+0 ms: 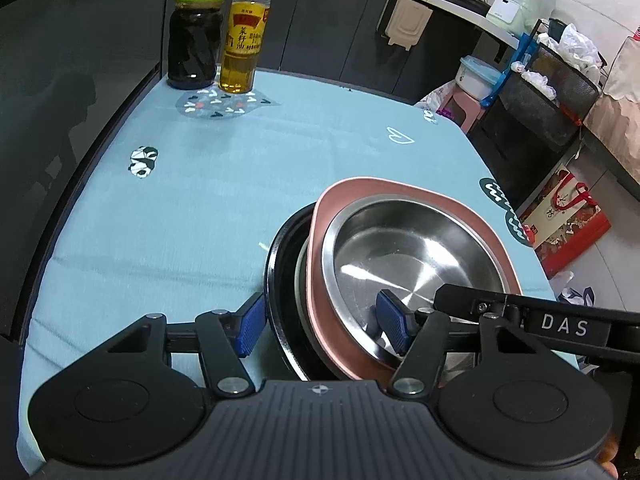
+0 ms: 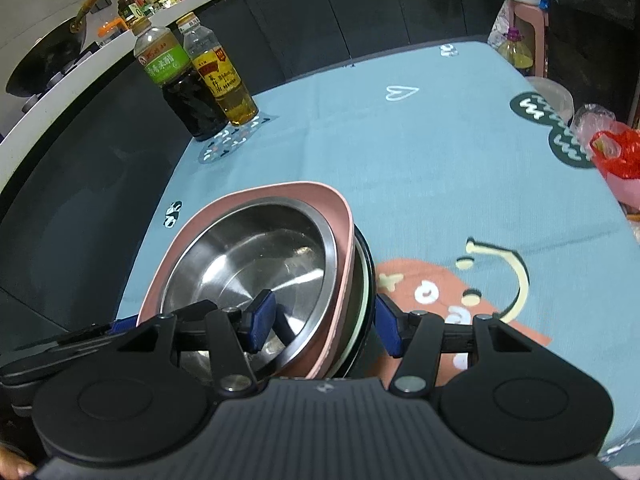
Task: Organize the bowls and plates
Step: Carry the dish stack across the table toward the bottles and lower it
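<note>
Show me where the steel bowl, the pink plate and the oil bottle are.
steel bowl (image 1: pixel 416 248), left wrist view, inner bottom.
pink plate (image 2: pixel 256 194), right wrist view, far rim.
oil bottle (image 1: pixel 242 44), left wrist view, label.

Two bottles standing side by side, touching, near the far left corner of a light blue patterned tablecloth (image 1: pixel 200 184): dark vinegar bottle (image 1: pixel 196 40) with green label, golden oil bottle (image 1: pixel 244 40) just beside. Beyond the right edge, a red gift bag (image 1: pixel 568 228) on the floor.
</note>
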### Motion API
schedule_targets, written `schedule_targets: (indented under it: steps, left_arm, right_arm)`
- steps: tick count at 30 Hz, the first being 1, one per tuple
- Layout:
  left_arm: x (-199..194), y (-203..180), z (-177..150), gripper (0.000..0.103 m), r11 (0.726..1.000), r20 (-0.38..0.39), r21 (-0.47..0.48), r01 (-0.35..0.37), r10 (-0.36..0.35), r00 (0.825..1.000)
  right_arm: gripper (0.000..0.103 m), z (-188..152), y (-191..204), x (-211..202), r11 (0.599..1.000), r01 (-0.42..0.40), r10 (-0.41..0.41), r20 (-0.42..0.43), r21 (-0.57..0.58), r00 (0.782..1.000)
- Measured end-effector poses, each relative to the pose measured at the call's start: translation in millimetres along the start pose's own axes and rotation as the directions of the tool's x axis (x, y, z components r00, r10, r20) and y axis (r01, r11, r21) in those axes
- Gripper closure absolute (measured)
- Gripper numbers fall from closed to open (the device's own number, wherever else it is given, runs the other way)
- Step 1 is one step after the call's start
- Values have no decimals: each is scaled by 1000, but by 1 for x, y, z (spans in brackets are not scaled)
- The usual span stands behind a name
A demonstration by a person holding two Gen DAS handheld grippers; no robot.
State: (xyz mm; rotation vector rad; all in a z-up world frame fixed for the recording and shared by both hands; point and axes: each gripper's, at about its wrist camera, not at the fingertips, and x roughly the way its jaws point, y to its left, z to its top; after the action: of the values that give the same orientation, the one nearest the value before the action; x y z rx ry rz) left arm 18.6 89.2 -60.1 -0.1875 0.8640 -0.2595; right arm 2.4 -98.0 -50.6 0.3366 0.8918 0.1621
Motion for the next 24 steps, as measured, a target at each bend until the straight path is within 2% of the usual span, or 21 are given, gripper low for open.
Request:
schedule_targets:
  steps: [12,24]
  left_arm:
    - [8,-8,24,46,1000,29,11,3,-3,1000]
    - [41,-13,74,46,1000,81,14,19,-20,997]
  right_arm:
    - [51,21,-2,2,1000,12,-11,37,-7,999]
    - [51,72,-9,21,999,30,-29,91,-13,995]
